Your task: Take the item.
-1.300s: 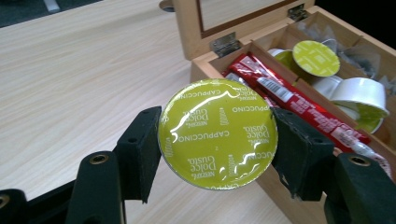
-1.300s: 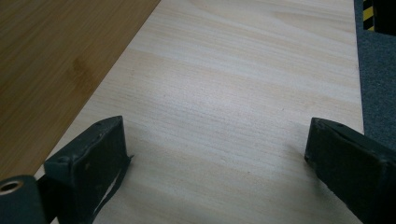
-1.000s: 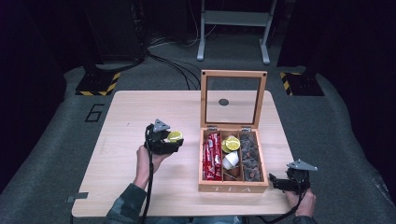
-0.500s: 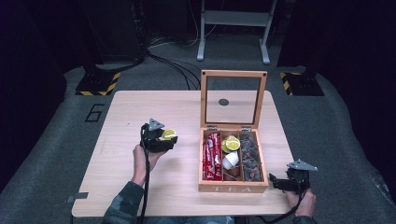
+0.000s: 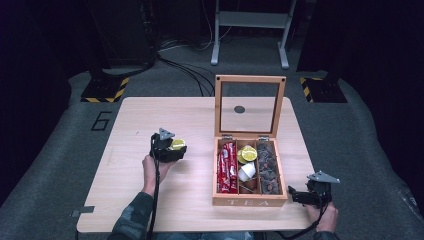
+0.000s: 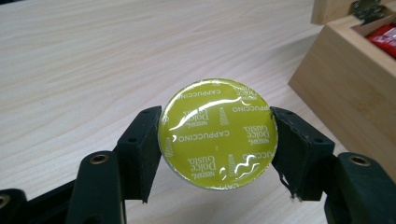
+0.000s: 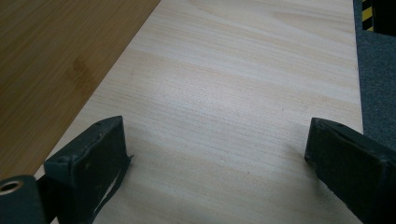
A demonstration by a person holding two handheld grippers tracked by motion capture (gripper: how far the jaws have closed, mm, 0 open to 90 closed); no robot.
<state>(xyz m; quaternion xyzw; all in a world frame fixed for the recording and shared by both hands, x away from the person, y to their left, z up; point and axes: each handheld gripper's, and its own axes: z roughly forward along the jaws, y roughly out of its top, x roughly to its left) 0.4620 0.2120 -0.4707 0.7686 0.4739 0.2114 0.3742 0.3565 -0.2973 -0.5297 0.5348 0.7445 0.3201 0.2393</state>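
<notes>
Jaws of left gripper (image 6: pixel 218 154) clamp yellow capsule (image 6: pixel 218 133); right gripper (image 7: pixel 217 175) gapes wide.

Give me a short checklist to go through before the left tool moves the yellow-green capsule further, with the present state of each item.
1. Grip: the left tool has one jaw on each side of the capsule. Ok.
2. Capsule attitude: foil lid faces the camera, not slipping out as far as can be seen. Ok.
3. Tea box lid is up, compartments accessible. Ok.
4. Free room in the box: the middle compartment already holds another yellow-green capsule and a white capsule. Cannot tell.
5. Right tool is open, holds nothing, and sits by the box's right front corner, away from the left one. Ok.
</notes>
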